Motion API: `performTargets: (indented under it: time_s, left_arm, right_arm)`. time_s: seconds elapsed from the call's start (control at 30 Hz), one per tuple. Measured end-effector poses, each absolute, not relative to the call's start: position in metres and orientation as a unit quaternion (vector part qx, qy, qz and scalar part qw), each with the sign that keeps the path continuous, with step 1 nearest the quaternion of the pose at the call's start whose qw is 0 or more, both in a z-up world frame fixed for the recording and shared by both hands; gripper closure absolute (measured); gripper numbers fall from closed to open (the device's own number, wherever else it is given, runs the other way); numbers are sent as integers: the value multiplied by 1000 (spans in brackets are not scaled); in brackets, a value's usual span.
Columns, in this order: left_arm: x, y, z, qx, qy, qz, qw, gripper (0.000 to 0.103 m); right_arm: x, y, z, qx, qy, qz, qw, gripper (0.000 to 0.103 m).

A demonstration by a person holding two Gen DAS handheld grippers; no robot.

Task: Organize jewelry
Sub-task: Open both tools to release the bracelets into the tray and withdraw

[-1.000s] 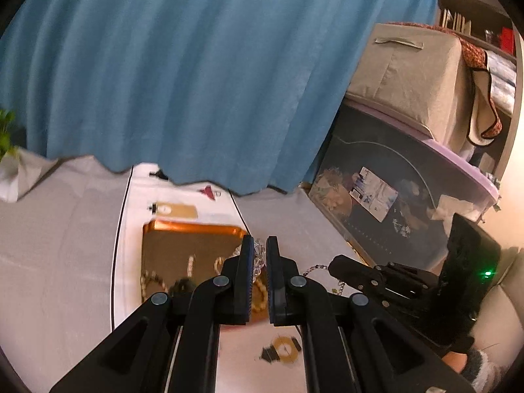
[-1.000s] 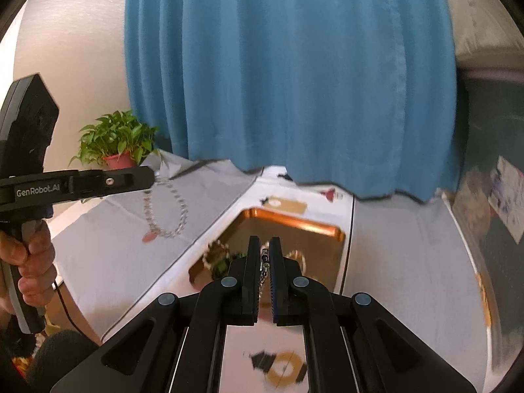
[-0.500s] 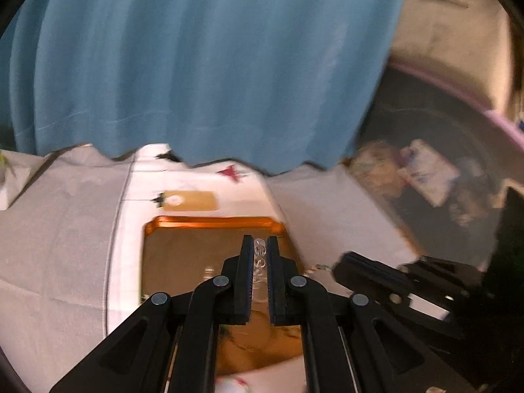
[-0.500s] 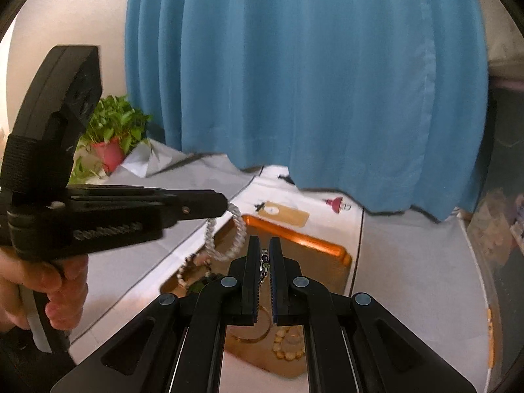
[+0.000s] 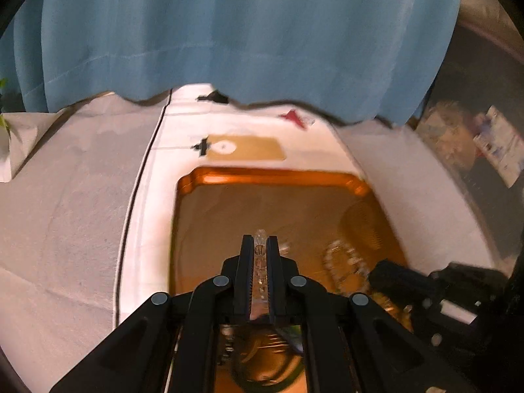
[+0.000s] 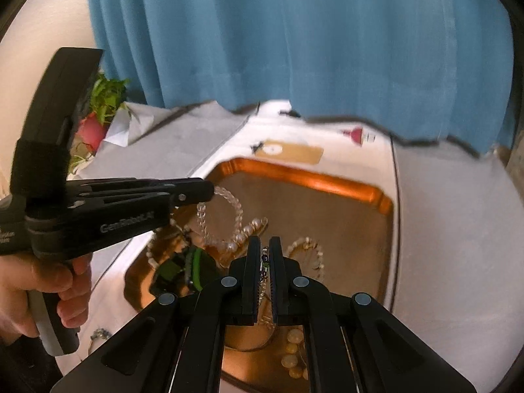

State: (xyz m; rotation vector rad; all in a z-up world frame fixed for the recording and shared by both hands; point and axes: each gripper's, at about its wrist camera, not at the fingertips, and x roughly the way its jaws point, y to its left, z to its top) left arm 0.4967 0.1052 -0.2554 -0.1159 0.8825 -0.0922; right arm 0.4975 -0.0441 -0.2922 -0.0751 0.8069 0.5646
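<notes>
A blue curtain hangs at the far side of a surface covered in pale cloth. In the left wrist view, the left tool is shut on a clear bead bracelet, over the orange tray. The right tool's tip shows at the near right.

In the right wrist view, the right tool is pinched on a thin dark-beaded chain. The clear bead bracelet dangles from the left tool, its low end near pearls in the tray.

I think both pieces are being lowered in. Next, each tool should open gently, apart from the other jewelry.
</notes>
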Motion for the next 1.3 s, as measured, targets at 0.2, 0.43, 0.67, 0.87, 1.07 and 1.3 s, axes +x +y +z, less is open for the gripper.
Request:
performTargets:
  time_s: [0.2, 0.43, 0.67, 0.87, 1.07, 1.3]
  left_arm:
    - [487, 109, -262, -37, 441, -19, 896, 97]
    - [442, 112, -231, -27, 398, -3, 917, 11]
    - [354, 138, -215, -47, 374, -20, 926, 11]
    - [281, 144, -256, -30, 399, -39, 916, 24]
    - [259, 148, -296, -72, 421, -58, 902, 79]
    - [263, 161, -305, -106, 405, -75, 905, 90]
  right_arm:
    - [505, -44, -305, -22, 425, 253, 869, 76]
    - [470, -61, -280, 4, 396, 249, 884, 16]
    - [394, -73, -253, -9, 347, 233, 908, 12]
    - [326, -70, -261, 2, 341, 263, 902, 12]
    - [307, -36, -287, -59, 380, 281, 879, 89]
    - [337, -22, -309, -28, 421, 280, 862, 89]
